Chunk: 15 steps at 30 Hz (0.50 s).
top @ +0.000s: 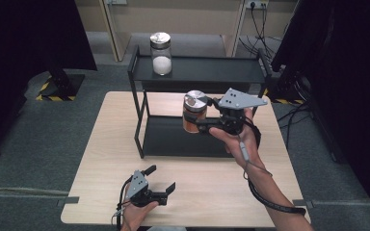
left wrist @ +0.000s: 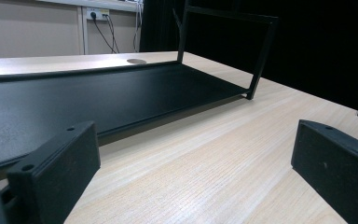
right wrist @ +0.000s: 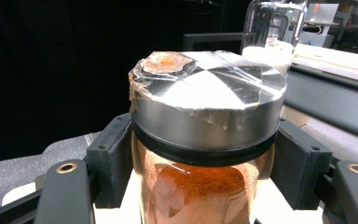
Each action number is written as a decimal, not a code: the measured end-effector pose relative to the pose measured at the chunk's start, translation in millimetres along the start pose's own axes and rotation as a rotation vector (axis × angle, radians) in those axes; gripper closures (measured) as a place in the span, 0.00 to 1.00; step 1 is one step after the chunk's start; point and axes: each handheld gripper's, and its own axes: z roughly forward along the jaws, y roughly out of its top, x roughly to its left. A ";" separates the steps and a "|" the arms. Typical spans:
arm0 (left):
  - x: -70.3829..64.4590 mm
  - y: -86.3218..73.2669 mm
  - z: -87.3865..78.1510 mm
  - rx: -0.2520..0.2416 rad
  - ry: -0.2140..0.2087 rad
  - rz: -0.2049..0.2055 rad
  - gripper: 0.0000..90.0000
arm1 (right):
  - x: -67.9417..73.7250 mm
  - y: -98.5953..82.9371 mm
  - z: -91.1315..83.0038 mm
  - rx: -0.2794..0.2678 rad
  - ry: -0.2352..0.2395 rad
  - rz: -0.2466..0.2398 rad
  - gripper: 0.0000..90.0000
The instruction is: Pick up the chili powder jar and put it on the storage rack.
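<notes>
A glass jar of orange powder (top: 194, 114) with a steel lid (right wrist: 207, 100) hangs in the air in front of the black two-level shelf (top: 207, 70). My right gripper (top: 203, 120) is shut on it, its jaws clamping the glass just under the lid. A second jar, holding white powder (top: 161, 54), stands upright at the left of the top shelf and shows behind the orange jar (right wrist: 270, 32). My left gripper (top: 161, 179) rests low over the table's front edge, open, with bare wood between its jaws (left wrist: 193, 163).
The lower shelf (left wrist: 98, 98) lies flat and bare just beyond the left gripper. The wooden table (top: 207, 187) has room in front of the shelf. Black curtains flank both sides, and cables run along the floor at the right.
</notes>
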 end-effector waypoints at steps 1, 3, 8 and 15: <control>0.0 -0.1 -0.1 -0.001 0.001 0.000 0.00 | -0.8 2.6 1.2 0.001 -0.002 0.001 0.34; 0.6 -0.1 -0.3 -0.002 0.000 -0.003 0.00 | -2.4 7.3 3.4 -0.001 -0.003 0.002 0.34; 0.8 0.1 -0.5 -0.002 -0.001 -0.002 0.00 | -5.5 22.8 9.9 0.009 -0.011 0.000 0.34; 0.5 -0.4 -0.2 -0.002 -0.003 -0.004 0.00 | -10.0 43.8 18.9 0.005 -0.025 0.008 0.34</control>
